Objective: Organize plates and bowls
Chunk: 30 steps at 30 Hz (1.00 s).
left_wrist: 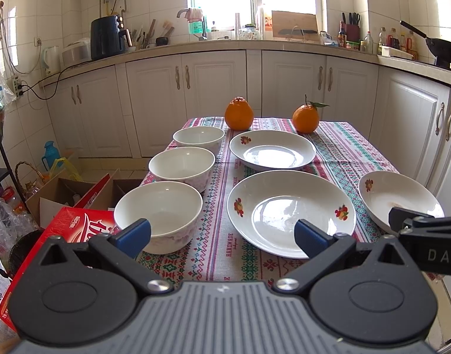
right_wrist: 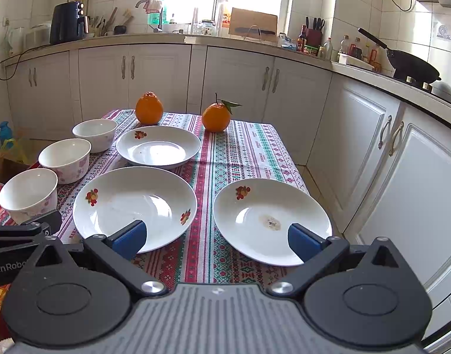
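Note:
Three white bowls stand in a row along the table's left side: near bowl (left_wrist: 158, 211) (right_wrist: 27, 193), middle bowl (left_wrist: 181, 165) (right_wrist: 64, 157), far bowl (left_wrist: 199, 136) (right_wrist: 94, 130). Three white plates with fruit prints lie to their right: near centre plate (left_wrist: 290, 211) (right_wrist: 134, 203), far plate (left_wrist: 272, 150) (right_wrist: 158, 146), right plate (left_wrist: 399, 200) (right_wrist: 271, 218). My left gripper (left_wrist: 222, 237) is open and empty above the near table edge, between the near bowl and centre plate. My right gripper (right_wrist: 216, 237) is open and empty, between the centre and right plates.
Two oranges (left_wrist: 238, 113) (left_wrist: 305, 119) sit at the table's far end on the patterned cloth (left_wrist: 216, 236). Boxes and bags (left_wrist: 63, 227) crowd the floor left of the table. White cabinets (right_wrist: 387, 162) run along the back and right.

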Available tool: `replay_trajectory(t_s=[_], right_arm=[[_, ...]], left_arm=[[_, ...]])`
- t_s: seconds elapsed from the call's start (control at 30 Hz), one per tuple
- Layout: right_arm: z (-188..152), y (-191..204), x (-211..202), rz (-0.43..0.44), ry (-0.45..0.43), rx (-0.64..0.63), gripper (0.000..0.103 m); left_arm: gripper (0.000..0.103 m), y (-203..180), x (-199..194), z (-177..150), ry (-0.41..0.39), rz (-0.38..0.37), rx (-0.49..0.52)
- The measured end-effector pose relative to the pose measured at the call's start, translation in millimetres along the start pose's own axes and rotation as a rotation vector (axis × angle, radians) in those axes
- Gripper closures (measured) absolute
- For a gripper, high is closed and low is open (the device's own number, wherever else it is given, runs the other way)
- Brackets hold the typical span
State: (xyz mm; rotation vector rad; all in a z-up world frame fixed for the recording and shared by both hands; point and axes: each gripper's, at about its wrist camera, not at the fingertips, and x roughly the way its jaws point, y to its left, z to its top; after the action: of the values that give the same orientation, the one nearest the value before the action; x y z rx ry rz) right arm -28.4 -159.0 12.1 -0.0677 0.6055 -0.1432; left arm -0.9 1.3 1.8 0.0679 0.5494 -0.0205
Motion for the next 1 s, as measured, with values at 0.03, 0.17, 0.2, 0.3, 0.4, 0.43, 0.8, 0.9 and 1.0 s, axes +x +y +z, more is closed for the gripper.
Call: replay_trajectory(t_s=[0.03,0.17,0.2,0.3,0.4,0.43,0.8,0.9,1.0], right_arm=[[0.0,0.5,0.2,0.0,0.0,-0.001,0.0],[-0.1,0.7,0.2,-0.001,-0.001,-0.001,0.0],[0.0,0.6,0.2,-0.001,0.0,-0.001,0.0],[-0.1,0.7,0.0,-0.001,-0.001,-0.001,0.0],[-0.1,0.9,0.0,-0.001,-0.001,-0.002,0.0],[0.0,0.8,-0.3,-0.001,-0.001,-0.001,0.0],[-0.2,1.2,0.2,-0.001,0.0,-0.001,0.0],[-0.3,0.2,0.1,0.0,0.0,0.0,0.0],[-0.3,0.4,0.1,-0.001,0.0,-0.001,0.0]], left_arm=[[0.001,-0.2,-0.2,0.1,0.001,0.0,0.0],[0.001,-1.7,1.3,-0.4,0.0,0.0,-0.002],[0.001,-1.7,1.4,-0.3,0.001,0.0,-0.002],[0.001,-1.9,1.4,-0.2,0.001,0.0,-0.002],[0.001,-2.1,1.3,-0.3,0.002,-0.001,-0.003],[0.001,-2.1,1.3,-0.3,0.002,-0.001,-0.004],[0.001,-2.3,1.6,-1.0,0.003,-0.002,-0.005],[0.001,-2.0,1.9,-1.8,0.006,-0.004,-0.011],[0.001,-1.7,2.1,-2.0,0.008,-0.005,-0.013]])
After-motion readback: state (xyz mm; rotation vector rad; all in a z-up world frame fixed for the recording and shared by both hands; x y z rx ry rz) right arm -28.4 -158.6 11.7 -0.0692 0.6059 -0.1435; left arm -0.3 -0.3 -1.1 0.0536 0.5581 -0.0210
